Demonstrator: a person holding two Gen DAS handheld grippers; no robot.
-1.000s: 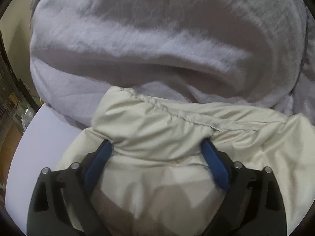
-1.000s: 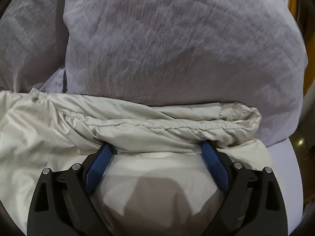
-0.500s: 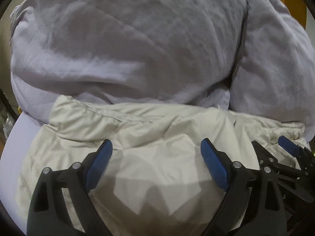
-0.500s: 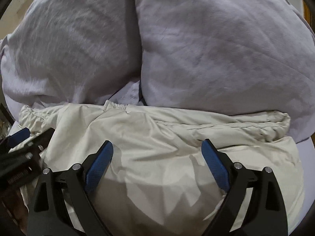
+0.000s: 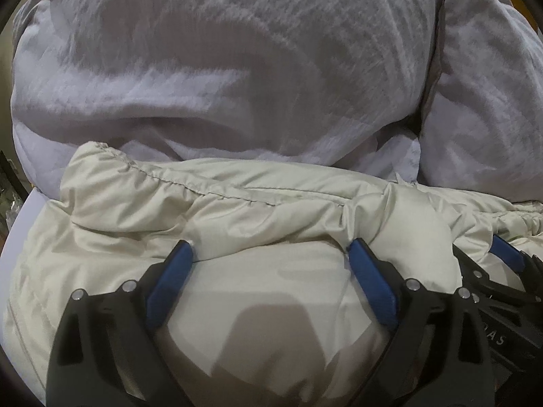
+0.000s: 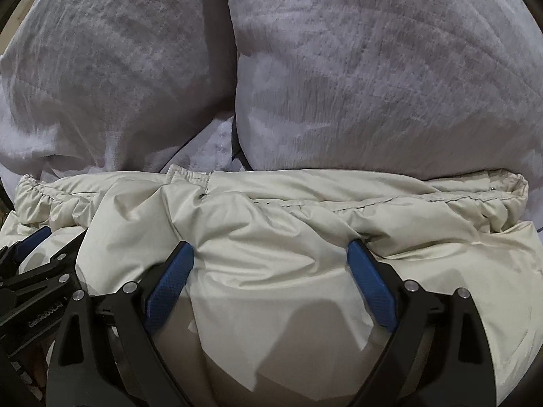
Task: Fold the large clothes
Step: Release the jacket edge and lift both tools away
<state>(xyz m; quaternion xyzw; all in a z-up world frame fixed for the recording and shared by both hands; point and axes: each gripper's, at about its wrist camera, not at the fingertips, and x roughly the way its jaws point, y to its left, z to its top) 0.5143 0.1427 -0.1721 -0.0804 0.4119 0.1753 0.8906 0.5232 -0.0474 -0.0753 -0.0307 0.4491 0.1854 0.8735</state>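
Observation:
A cream padded garment (image 5: 237, 210) lies folded on a white surface, its gathered hem (image 5: 176, 183) along the far edge; the right wrist view shows the same garment (image 6: 305, 224). My left gripper (image 5: 271, 251) stands open, blue fingertips (image 5: 178, 254) pressing into the cream fabric below the hem. My right gripper (image 6: 271, 251) is open too, its fingertips (image 6: 356, 251) pushed against a fold of the cream fabric. Each gripper appears in the other's view: the right gripper (image 5: 505, 254) at the far right, the left gripper (image 6: 37, 240) at the far left.
A large pale lilac garment (image 5: 237, 68) is heaped behind the cream one, with a dark zip line (image 5: 437, 34) down it; in the right wrist view the lilac garment (image 6: 373, 68) fills the upper half. A white tabletop (image 5: 30, 207) edge shows at left.
Both grippers have moved forward over the cream garment, from open above it to fingertips pressing into the fabric under the hem. They sit closer together than a second ago.

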